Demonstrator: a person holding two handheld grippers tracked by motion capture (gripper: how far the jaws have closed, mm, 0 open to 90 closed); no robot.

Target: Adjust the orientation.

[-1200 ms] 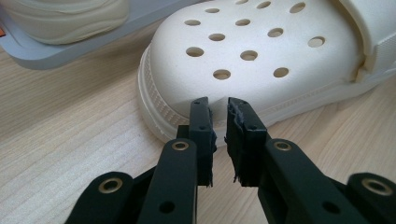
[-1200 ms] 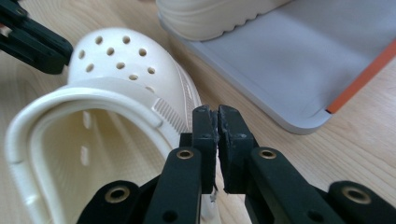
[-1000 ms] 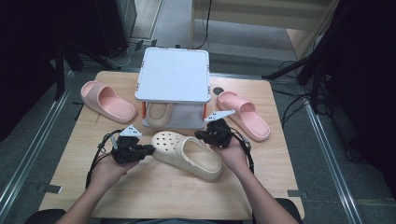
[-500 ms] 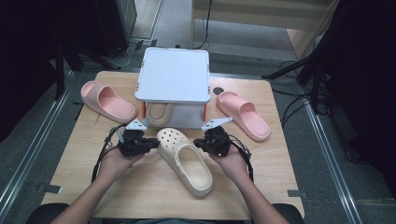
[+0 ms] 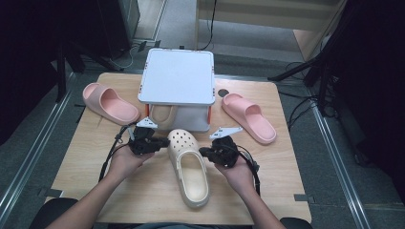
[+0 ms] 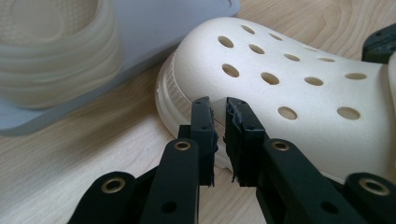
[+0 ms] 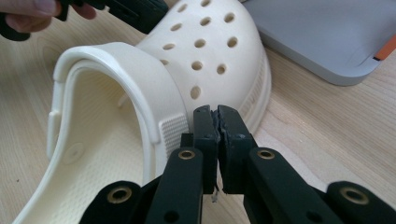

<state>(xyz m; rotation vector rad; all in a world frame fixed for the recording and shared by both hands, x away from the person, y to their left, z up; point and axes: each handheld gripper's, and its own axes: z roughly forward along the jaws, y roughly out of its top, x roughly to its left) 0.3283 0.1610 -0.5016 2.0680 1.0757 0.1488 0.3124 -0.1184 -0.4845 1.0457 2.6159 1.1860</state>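
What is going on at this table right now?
A person works two hand-held grippers against a cream clog lying on the wooden table. The left gripper and right gripper press on opposite sides of the clog's toe, jaws nearly shut and gripping nothing. The toe points at a grey rack holding its mate. Two pink slides flank the rack.

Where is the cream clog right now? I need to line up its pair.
In the high view the cream clog lies mid-table between the left tool and right tool, toe toward the grey shoe rack.
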